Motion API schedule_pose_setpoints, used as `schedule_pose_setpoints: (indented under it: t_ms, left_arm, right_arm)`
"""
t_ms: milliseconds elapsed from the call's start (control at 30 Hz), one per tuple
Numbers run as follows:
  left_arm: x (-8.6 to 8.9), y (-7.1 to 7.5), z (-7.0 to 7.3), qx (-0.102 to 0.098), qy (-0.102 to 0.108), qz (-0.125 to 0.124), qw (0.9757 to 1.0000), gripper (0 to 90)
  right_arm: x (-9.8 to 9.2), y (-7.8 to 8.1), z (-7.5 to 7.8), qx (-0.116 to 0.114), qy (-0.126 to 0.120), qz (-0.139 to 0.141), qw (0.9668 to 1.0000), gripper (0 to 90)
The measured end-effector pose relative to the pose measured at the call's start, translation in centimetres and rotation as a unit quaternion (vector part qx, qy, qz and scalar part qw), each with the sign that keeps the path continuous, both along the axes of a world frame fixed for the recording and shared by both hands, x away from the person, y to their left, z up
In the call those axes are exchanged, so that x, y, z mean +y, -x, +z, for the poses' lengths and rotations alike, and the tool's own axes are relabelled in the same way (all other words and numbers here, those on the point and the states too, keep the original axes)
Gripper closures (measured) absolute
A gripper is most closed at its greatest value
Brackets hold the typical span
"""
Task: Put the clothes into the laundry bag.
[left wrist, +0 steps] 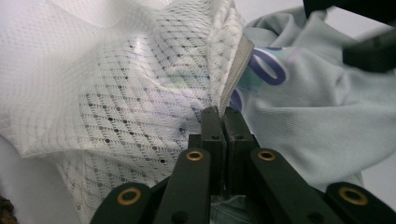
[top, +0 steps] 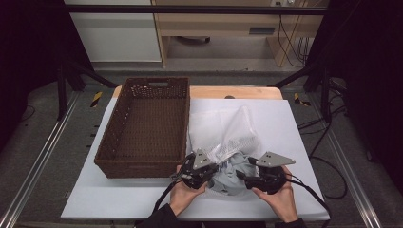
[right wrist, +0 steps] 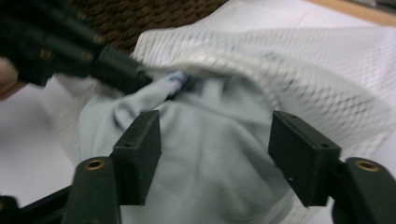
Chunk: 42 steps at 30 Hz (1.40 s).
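Left tongs (left wrist: 219, 114) pinching mesh bag (left wrist: 140, 93) edge, grey garment (right wrist: 210, 154) between spread right tongs (right wrist: 215, 154)

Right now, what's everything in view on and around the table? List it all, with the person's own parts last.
wicker basket: one, dark brown, left half of the table.
mesh laundry bag: one, white, right of the basket, its edge pinched by the left gripper.
garment: one, pale grey-green with a purple print, partly in the bag's mouth.
table cover: one, white.
left gripper: one, black, fingers shut on the bag's hem.
right gripper: one, black, fingers apart over the garment.
hands: two, near edge.
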<state>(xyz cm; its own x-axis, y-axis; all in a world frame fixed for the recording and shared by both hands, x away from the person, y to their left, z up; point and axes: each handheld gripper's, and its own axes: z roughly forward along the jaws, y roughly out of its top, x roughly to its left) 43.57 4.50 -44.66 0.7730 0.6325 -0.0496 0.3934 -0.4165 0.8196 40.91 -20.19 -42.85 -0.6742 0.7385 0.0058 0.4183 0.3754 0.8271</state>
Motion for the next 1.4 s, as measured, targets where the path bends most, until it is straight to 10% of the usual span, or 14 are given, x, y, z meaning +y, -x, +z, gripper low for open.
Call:
schedule_pose_setpoints:
  t_ms: [100,433,733,933,1233,1400]
  left_arm:
    - [0.1,0.0,0.1,-0.001,0.002,0.001,1.0000,88.7]
    - [-0.6,0.8,1.9,-0.013,0.025,-0.023,0.9993,88.8]
    - [-0.9,1.5,2.4,-0.017,0.020,-0.041,0.9988,88.7]
    - [-1.1,0.8,0.9,-0.008,-0.007,-0.031,0.9995,88.7]
    - [-0.8,0.5,0.9,-0.009,-0.002,-0.024,0.9997,88.7]
    - [-0.7,0.4,0.9,-0.008,-0.001,-0.025,0.9997,88.7]
  right_arm:
    - [1.2,-0.3,-1.6,0.016,0.023,0.010,0.9996,31.6]
    - [2.7,-2.2,-3.0,0.048,-0.029,0.008,0.9984,72.9]
    - [2.7,-4.1,-3.3,0.021,-0.051,-0.077,0.9955,77.7]
    - [2.0,-4.5,-3.0,0.023,-0.043,-0.048,0.9977,69.0]
    - [-2.3,-2.8,3.5,-0.062,-0.035,-0.056,0.9959,48.5]
    - [-1.3,-4.1,5.0,-0.072,-0.015,-0.060,0.9955,32.7]
